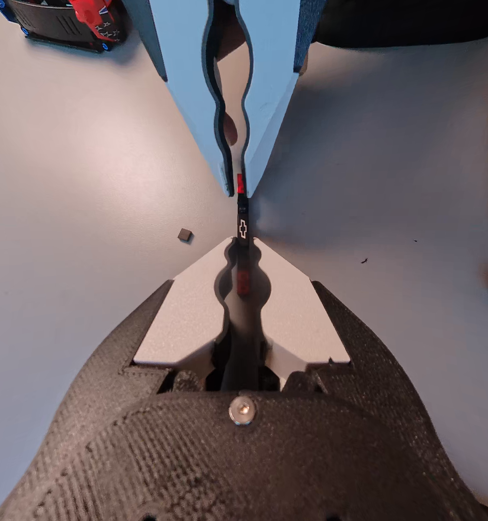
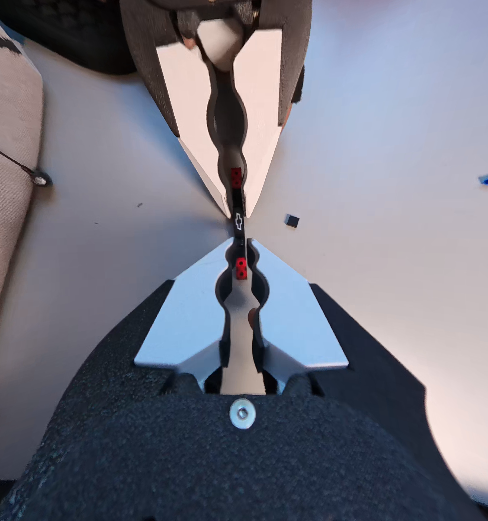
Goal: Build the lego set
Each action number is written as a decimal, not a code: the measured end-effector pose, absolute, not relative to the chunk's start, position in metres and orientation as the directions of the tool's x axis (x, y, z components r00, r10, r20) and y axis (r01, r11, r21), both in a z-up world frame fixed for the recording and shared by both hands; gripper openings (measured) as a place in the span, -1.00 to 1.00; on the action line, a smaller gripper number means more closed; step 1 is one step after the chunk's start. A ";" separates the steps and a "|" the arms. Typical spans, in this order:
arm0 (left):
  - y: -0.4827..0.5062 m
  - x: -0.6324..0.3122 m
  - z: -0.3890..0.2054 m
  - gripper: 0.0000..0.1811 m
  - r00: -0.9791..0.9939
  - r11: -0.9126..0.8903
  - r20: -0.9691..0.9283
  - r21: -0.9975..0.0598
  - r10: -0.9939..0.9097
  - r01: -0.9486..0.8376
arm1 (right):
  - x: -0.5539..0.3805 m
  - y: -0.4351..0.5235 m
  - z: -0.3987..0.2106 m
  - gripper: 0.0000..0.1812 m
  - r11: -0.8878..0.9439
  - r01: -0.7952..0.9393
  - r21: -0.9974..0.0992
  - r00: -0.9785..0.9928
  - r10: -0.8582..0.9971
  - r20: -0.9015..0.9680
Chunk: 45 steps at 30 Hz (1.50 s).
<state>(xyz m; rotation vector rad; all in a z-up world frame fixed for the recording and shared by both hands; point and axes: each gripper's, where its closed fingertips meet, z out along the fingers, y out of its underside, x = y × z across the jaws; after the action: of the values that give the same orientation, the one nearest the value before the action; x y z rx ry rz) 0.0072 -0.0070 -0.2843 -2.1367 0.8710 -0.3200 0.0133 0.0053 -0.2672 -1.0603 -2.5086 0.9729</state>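
Left wrist view shows our left gripper (image 1: 242,239) clamped narrow on one end of a slim black lego strip (image 1: 242,225) with red end bricks, while our right gripper (image 1: 240,194) pinches the opposite end. We hold the strip in the air above the pale counter (image 1: 82,174), beside a small black tile (image 1: 185,234). A partly built lego car (image 1: 68,25) sits far off.
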 end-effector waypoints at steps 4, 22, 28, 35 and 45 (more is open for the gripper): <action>-0.007 0.007 -0.284 -0.93 0.729 -0.447 -0.062 -0.753 -0.682 -0.482 | 0.020 0.008 -0.271 -0.82 0.567 0.543 -0.619 -0.725 0.688 -0.006; -0.009 0.011 -0.284 -0.93 0.708 -0.427 -0.070 -0.755 -0.703 -0.498 | 0.021 0.004 -0.282 -0.95 0.707 0.466 -0.533 -0.827 0.562 0.023; -0.010 0.012 -0.284 -0.93 0.695 -0.410 -0.080 -0.758 -0.714 -0.508 | 0.023 0.003 -0.282 -0.94 0.711 0.439 -0.550 -0.847 0.531 0.011; -0.010 0.013 -0.284 -0.93 0.690 -0.405 -0.079 -0.759 -0.719 -0.509 | 0.024 0.002 -0.282 -0.94 0.709 0.447 -0.546 -0.847 0.531 -0.003; -0.009 0.013 -0.284 -0.93 0.704 -0.416 -0.081 -0.757 -0.705 -0.504 | 0.024 0.004 -0.282 -0.94 0.651 0.514 -0.558 -0.783 0.622 0.004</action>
<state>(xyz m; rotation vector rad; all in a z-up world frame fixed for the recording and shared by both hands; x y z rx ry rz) 0.0133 -0.0092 -0.2844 -2.1041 0.9192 -0.3186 0.0241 0.0039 -0.2820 -0.9300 -2.6736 0.8134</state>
